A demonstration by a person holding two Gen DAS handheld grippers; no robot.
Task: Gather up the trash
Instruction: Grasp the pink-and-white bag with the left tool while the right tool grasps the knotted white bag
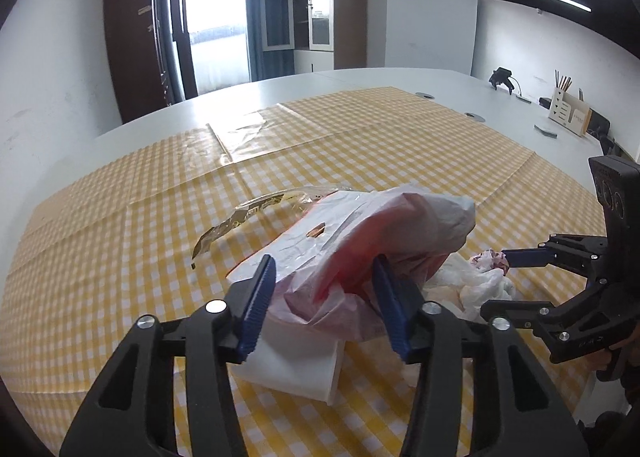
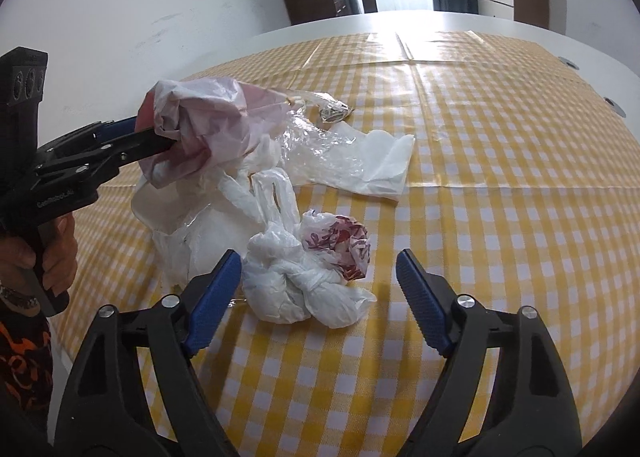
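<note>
My left gripper [image 1: 324,293] is open, its jaws spread inside the mouth of a pink plastic bag [image 1: 384,241], holding it stretched above the table; the bag also shows in the right wrist view [image 2: 200,125]. My right gripper [image 2: 320,289] is open and empty, its jaws on either side of a knotted white bag with red print [image 2: 316,277], just short of it. The knotted bag shows in the left wrist view [image 1: 490,263]. A white napkin [image 2: 380,165], clear plastic film [image 2: 320,145] and a crumpled clear wrapper [image 2: 334,111] lie behind.
A yellow checked tablecloth [image 2: 500,197] covers the white table [image 1: 360,77]. A white sheet [image 1: 296,361] lies under the pink bag. A desk organiser with pencils [image 1: 568,109] and small dark items stand at the far right.
</note>
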